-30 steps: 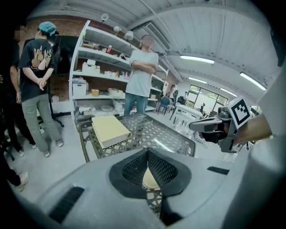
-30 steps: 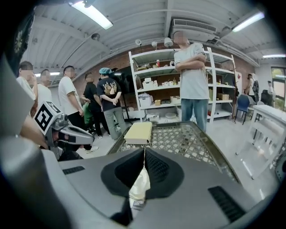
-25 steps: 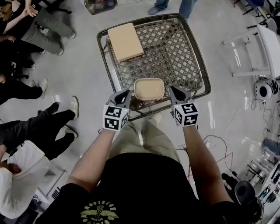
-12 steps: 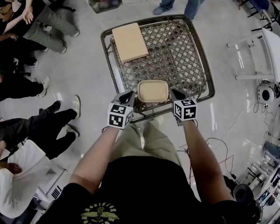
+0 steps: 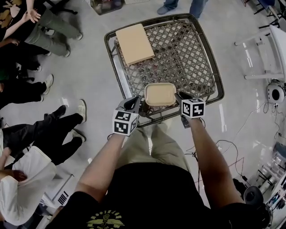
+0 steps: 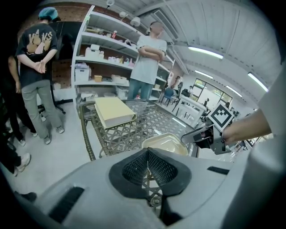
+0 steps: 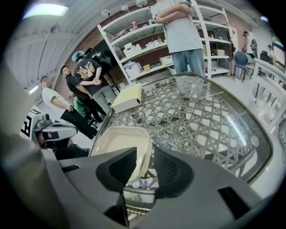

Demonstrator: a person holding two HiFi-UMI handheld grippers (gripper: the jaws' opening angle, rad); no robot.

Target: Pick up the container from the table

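Observation:
A beige, shallow container [image 5: 160, 94] rests at the near edge of a metal lattice table [image 5: 217, 71]. My right gripper [image 5: 179, 96] is at its right side. In the right gripper view the container [image 7: 118, 145] has its rim caught in the narrow gap of that gripper [image 7: 149, 163], which is shut on it. My left gripper [image 5: 134, 104] hovers just left of the container, not touching it. Its pads [image 6: 147, 154] meet with nothing between them, and the container [image 6: 167, 144] lies beyond them to the right.
A flat tan box [image 5: 134, 43] lies on the table's far left corner. Several people's legs [image 5: 44, 129] crowd the floor on the left, and another person [image 5: 178, 6] stands past the far end. White furniture [image 5: 272, 49] and floor cables [image 5: 232, 147] are on the right.
Both grippers have closed in on the container from either side. The right gripper, apart from it a second ago, now has its rim between its pads.

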